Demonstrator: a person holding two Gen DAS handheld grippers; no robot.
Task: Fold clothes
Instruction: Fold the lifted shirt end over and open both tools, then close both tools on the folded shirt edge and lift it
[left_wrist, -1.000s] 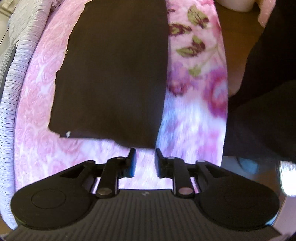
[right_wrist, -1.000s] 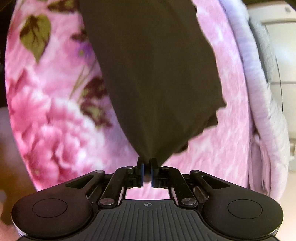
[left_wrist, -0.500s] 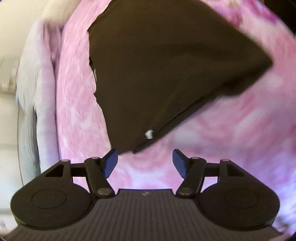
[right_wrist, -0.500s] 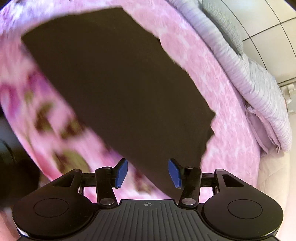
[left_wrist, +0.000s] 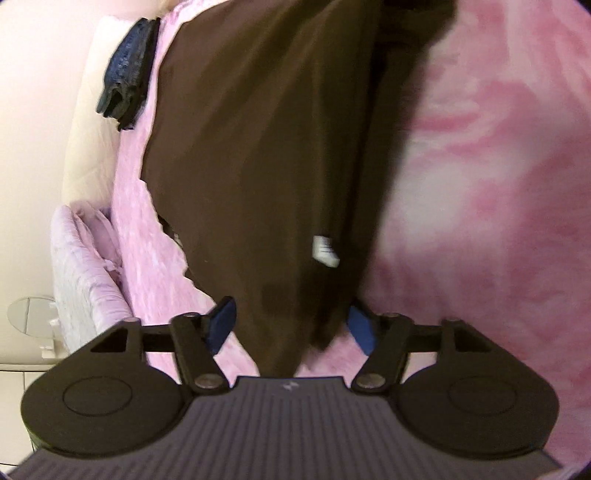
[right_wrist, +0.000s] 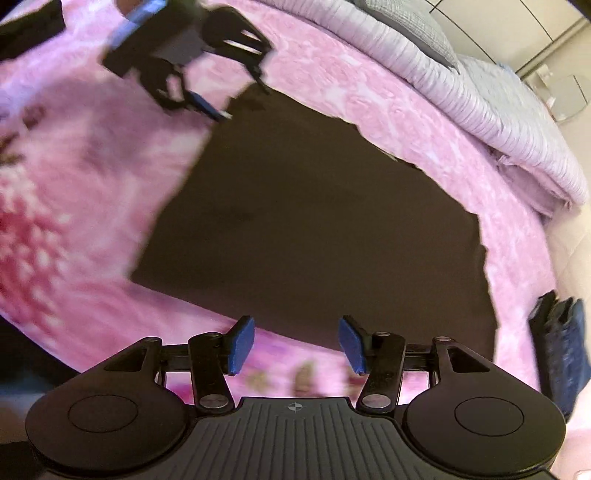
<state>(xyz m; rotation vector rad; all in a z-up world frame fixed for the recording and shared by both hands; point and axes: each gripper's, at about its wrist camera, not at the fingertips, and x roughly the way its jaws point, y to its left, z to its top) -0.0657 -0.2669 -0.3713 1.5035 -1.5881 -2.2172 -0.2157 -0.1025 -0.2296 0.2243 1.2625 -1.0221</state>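
A dark brown garment (right_wrist: 314, 221) lies folded flat on the pink flowered blanket (right_wrist: 369, 88). In the left wrist view one corner of the garment (left_wrist: 266, 166), with a small white label (left_wrist: 325, 251), reaches between the jaws of my left gripper (left_wrist: 290, 321). Those jaws are closing, and the blue pads (left_wrist: 221, 325) stand just clear of the cloth. The right wrist view shows the left gripper (right_wrist: 232, 96) at the garment's far corner. My right gripper (right_wrist: 297, 338) hovers over the near edge. Its jaws are opening, with nothing gripped.
A folded dark blue garment (right_wrist: 561, 347) lies at the blanket's edge, also in the left wrist view (left_wrist: 125, 74). A lilac striped duvet (right_wrist: 480, 110) and a grey pillow (right_wrist: 406, 22) line the far side. A round glass top (left_wrist: 29, 317) stands beyond the bed.
The right gripper, shut on the garment's corner a second ago, has let go and swung along its edge. The left gripper opened wide, rolled, moved over a corner, and its jaws have narrowed again.
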